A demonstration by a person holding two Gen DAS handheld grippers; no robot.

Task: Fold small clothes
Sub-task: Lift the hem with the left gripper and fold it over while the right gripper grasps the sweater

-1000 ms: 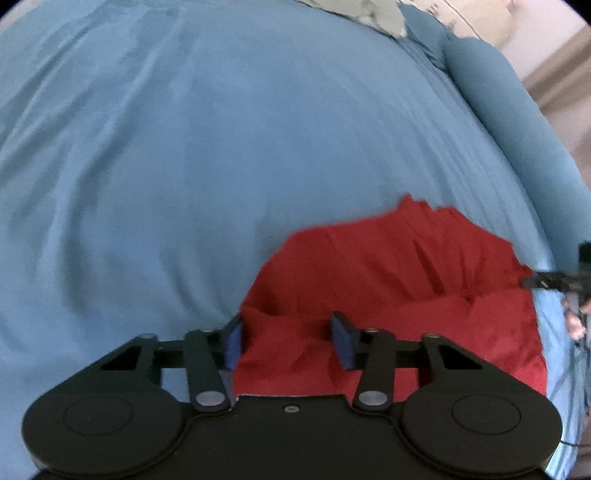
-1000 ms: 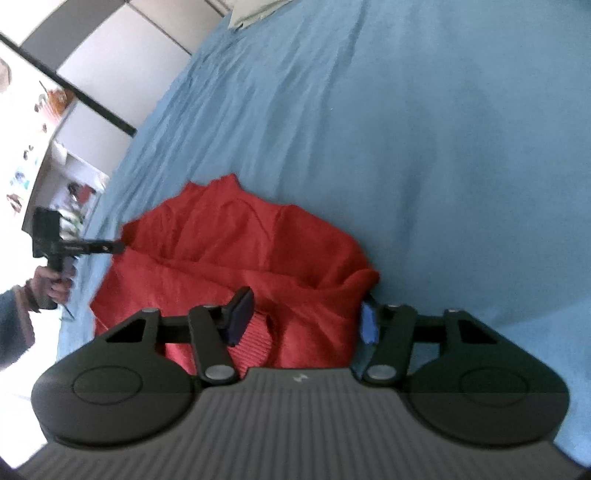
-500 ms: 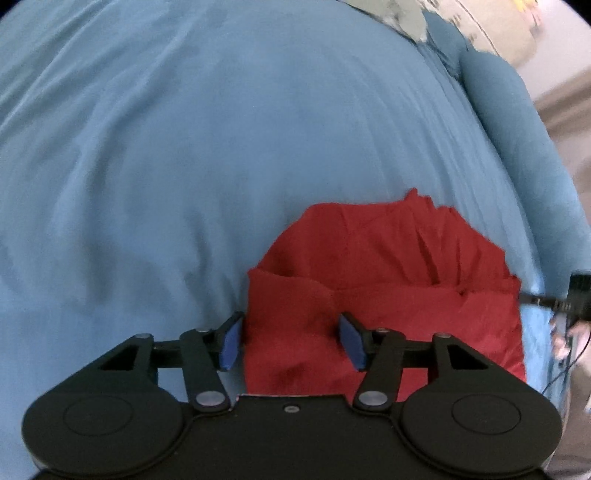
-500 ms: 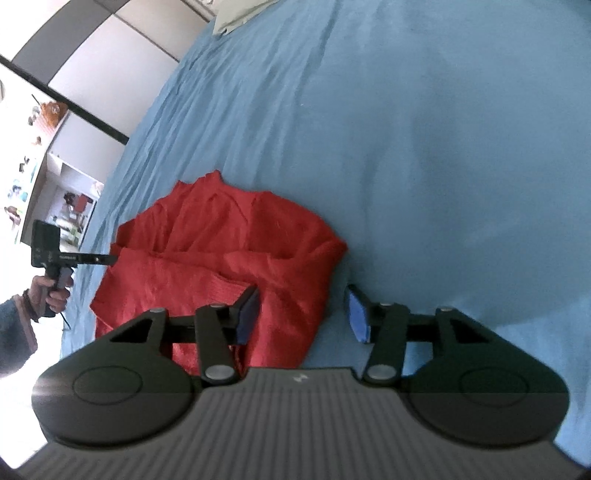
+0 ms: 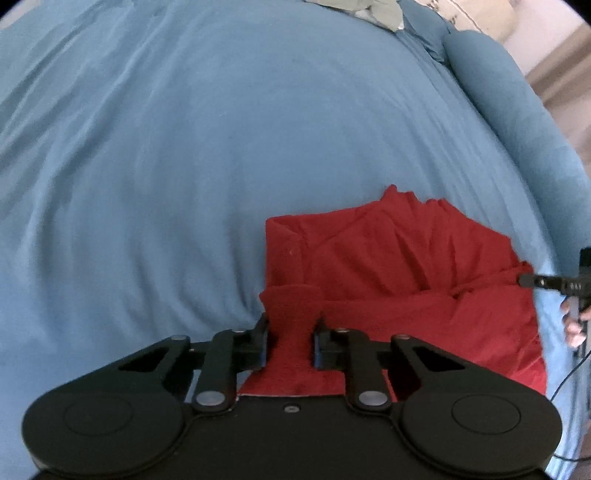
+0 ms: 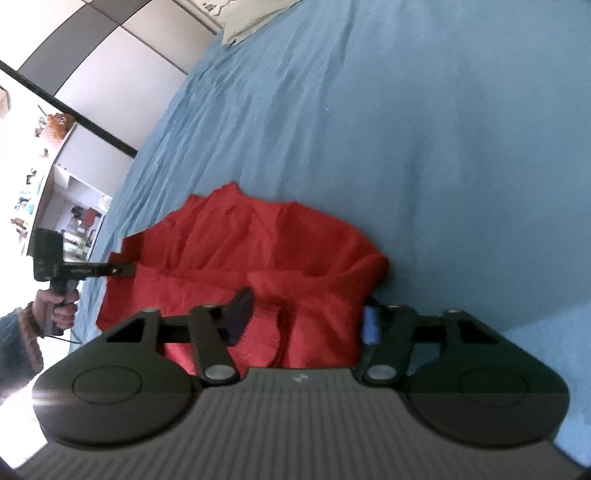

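Observation:
A red garment [image 5: 399, 273] lies crumpled on the blue bedspread [image 5: 184, 147]. In the left wrist view my left gripper [image 5: 291, 334] has narrowed onto a bunched fold of the garment's near left edge. In the right wrist view my right gripper [image 6: 306, 314] is open, its fingers straddling a raised fold of the same garment [image 6: 258, 251] at its near right side. The right gripper also shows at the right edge of the left wrist view [image 5: 554, 284], the left gripper at the left of the right wrist view [image 6: 92, 271].
The blue bedspread [image 6: 424, 129] stretches far beyond the garment. A blue bolster [image 5: 517, 110] runs along the bed's right edge, with pale pillows [image 5: 373, 9] at the head. A wardrobe [image 6: 110, 74] and shelves stand beyond the bed.
My left gripper's fingers have closed in on the garment's edge fold. My right gripper has shifted back over the cloth, which now lies between its open fingers. The garment is more bunched.

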